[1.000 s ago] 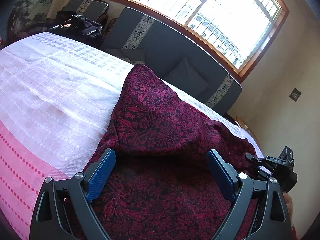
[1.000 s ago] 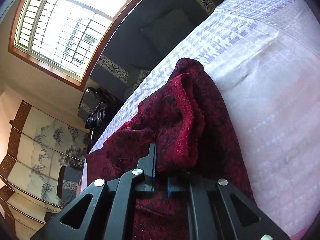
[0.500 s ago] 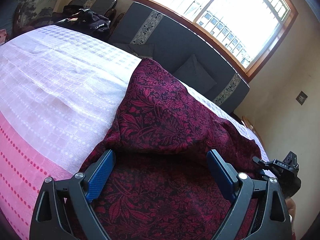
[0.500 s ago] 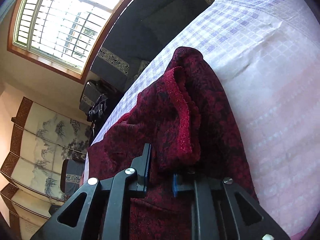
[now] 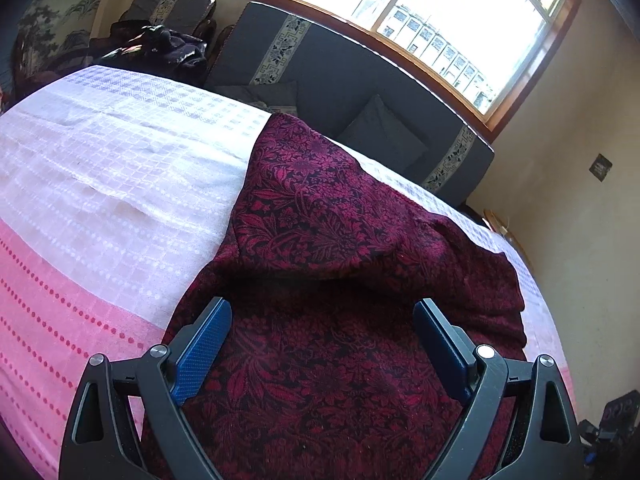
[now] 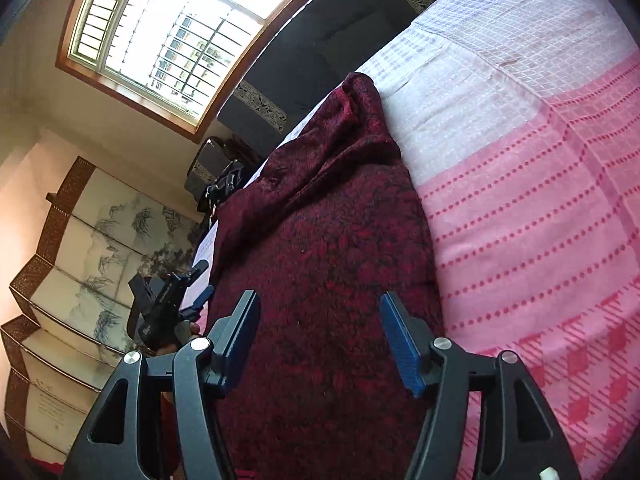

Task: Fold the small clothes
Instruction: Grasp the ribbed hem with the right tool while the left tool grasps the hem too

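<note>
On the pink-and-white bedspread [image 5: 100, 184], a folded crimson floral garment [image 5: 320, 248].

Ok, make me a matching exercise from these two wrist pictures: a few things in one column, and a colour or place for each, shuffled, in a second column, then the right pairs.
Things
1. garment
2. bedspread
3. sofa
4. folding screen
5. window

Descriptions
A. stands against the wall, painted with ink trees
B. pink and white, with rows of dots
C. dark red with a floral pattern, lying on the bed
D. dark, with patterned bands, under the window
E. bright, in a wooden frame

Pairs: 1-C, 2-B, 3-D, 4-A, 5-E
</note>
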Action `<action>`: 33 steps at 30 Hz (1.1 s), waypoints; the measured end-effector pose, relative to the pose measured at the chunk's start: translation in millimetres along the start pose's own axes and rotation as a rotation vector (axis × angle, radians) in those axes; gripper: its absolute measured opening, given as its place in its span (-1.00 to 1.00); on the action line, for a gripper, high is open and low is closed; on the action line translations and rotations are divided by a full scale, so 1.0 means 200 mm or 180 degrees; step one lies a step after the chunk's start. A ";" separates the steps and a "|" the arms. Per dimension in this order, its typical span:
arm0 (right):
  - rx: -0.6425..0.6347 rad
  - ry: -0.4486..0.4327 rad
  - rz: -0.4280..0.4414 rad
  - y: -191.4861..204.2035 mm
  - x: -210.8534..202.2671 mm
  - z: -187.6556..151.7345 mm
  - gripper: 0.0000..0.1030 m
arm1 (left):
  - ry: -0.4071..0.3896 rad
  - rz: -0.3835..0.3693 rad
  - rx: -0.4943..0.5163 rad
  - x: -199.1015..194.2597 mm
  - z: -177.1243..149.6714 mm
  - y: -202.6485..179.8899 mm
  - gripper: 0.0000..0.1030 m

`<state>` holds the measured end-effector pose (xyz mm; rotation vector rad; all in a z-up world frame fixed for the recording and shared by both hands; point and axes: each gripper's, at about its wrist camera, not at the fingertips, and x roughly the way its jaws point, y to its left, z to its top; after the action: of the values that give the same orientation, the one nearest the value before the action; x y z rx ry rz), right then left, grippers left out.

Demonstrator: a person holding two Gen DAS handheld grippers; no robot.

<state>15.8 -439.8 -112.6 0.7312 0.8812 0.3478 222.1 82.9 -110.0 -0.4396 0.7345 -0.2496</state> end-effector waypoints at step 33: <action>0.0042 0.0337 0.0207 -0.18 -0.20 -0.59 -0.78 | 0.1347 -0.1017 -0.0130 -0.94 -0.78 0.30 0.76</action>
<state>-102.1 -436.0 -164.6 0.7602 0.9618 0.4418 -15.8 158.1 -129.8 -0.5508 1.0839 -0.6418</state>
